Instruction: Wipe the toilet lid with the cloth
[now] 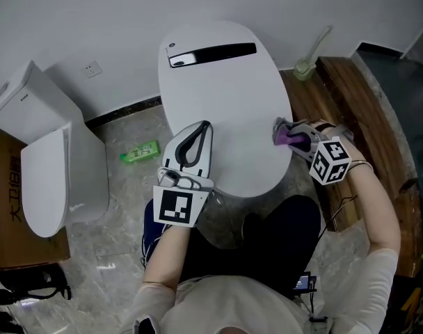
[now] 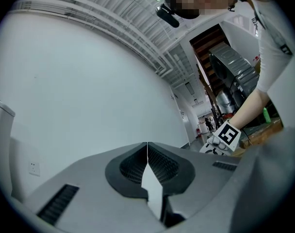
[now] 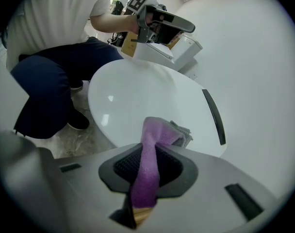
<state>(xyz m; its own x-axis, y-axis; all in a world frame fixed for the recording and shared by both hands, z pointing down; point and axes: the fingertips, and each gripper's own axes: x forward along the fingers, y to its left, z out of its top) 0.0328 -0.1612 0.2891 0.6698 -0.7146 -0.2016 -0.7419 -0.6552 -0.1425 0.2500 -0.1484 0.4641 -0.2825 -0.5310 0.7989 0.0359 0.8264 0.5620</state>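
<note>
Seen from above, a person stands at the front of a closed white toilet lid [image 1: 225, 103] with a hand-held gripper in each hand. The right gripper [image 1: 289, 135] sits at the lid's right rim, its jaws clamped on a purple cloth [image 1: 284, 136]. In the right gripper view the cloth [image 3: 151, 144] runs up between the ribbed pads, and its bunched free end pokes out over the lid's near edge. The left gripper [image 1: 197, 136] lies over the lid's front left part, jaws pressed together with nothing between them. The wipe seems to be at its start or at the end of a stroke, as the cloth is at the rim and most of the lid lies bare beside it. The next move would likely call for pressing the cloth down and sweeping it leftward across the surface. No view settles whether the cloth actually touches the lid. The bowl under the lid is hidden, and any dirt or wetness on the glossy white surface cannot be made out.
</note>
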